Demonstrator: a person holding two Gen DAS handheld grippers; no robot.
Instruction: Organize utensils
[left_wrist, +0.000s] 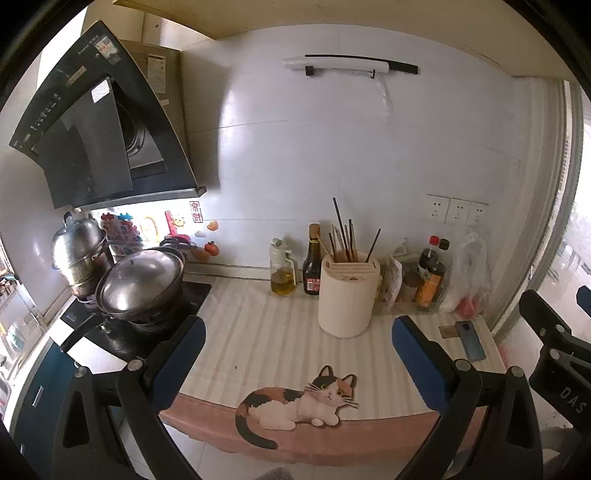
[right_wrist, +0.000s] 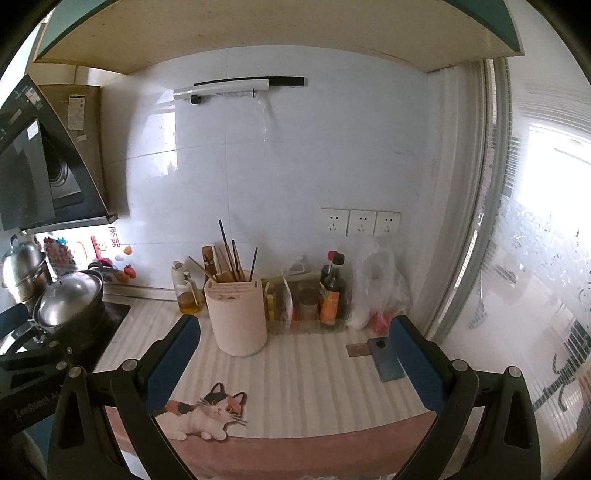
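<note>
my left claw (left_wrist: 295, 354) and right claw (right_wrist: 293, 354) gape wide, empty, above striped desk (left_wrist: 258, 332); round cream holder (left_wrist: 347, 295) bristling with thin chopsticks (left_wrist: 345, 236), glass bottles (left_wrist: 312, 266) flanking.

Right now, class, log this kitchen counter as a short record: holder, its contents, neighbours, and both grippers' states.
Holder: cream utensil holder, upright on the striped mat
Contents: chopsticks standing in its slots
Left of holder: oil bottle
Right of holder: sauce bottle, plastic bag
Mat, right side: phone lying flat
Left gripper: open, empty
Right gripper: open, empty
</note>
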